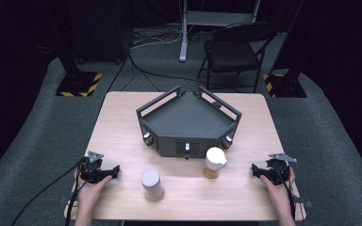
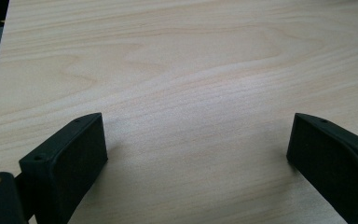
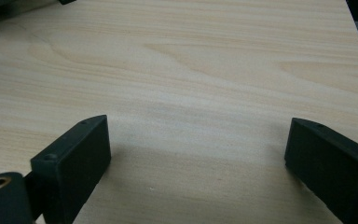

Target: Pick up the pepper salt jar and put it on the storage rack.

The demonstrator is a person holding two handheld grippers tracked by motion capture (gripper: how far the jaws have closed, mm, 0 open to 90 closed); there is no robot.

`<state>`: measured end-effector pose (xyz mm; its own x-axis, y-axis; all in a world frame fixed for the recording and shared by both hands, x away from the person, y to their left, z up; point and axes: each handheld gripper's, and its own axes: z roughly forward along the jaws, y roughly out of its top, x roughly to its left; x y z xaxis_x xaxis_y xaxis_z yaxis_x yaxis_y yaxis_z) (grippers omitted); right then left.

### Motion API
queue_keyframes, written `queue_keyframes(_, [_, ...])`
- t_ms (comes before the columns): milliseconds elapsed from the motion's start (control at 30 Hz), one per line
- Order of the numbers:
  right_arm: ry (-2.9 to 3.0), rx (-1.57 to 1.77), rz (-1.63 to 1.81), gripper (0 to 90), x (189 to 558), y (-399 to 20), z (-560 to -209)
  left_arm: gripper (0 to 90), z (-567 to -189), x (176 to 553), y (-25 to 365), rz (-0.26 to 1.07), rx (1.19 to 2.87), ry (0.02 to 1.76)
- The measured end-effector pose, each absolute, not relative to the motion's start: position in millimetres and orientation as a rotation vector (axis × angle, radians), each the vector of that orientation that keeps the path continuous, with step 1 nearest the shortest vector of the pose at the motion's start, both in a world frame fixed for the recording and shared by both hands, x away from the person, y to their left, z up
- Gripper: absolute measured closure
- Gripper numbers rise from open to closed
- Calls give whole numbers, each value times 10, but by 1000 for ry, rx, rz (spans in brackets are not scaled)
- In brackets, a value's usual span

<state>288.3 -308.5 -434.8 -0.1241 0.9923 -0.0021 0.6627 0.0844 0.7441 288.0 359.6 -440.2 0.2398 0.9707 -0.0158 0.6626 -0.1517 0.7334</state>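
A black folding chair [image 1: 235, 52] stands at upper centre-right, a grey stand post [image 1: 184, 33] beside it, and hazard-striped bases [image 1: 79, 84] at both sides.

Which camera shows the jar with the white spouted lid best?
The high view: the white-lidded jar stands upright in front of the dark tray. Both gripper views show bare wooden table between open jaws, no jar.

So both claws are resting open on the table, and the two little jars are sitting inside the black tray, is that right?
Not quite. The two jars stand on the bare table in front of the black tray, not inside it, as the high view shows. The left claw and right claw do rest open on the table.
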Motion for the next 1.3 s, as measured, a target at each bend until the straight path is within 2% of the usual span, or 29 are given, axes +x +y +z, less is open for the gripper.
queue_keyframes(1300, [1863,1621,824,35,2901,-3096,-4345,18,-4396,2906,3622,624,1904,1486])
